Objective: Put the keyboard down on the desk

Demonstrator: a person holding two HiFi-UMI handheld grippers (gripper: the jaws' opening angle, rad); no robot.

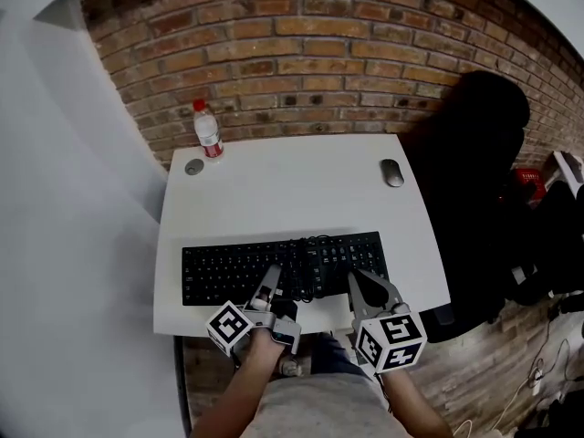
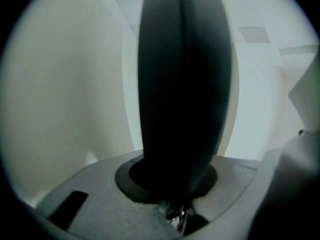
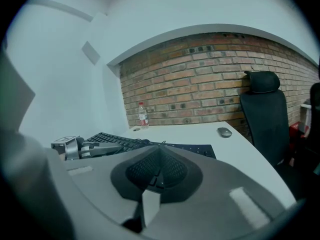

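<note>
A black keyboard (image 1: 228,272) appears to lie flat near the front of the white desk (image 1: 292,190), so the placing looks done, with the left gripper (image 1: 273,274) and right gripper (image 1: 355,279) at its near edge, both clenched on nothing.

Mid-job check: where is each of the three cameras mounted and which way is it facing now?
Head view: on the person's head, steeply down at desk and keyboard; forearms, left tongs and right tongs show below.
Left gripper view: rides the left tongs, along their dark jaws, pressed together and filling the middle; pale walls beyond.
Right gripper view: rides the right tongs, across the desk toward the brick wall; left tongs at its left.
Shared: head and right gripper views both show keyboard, bottle, mouse, chair.
</note>
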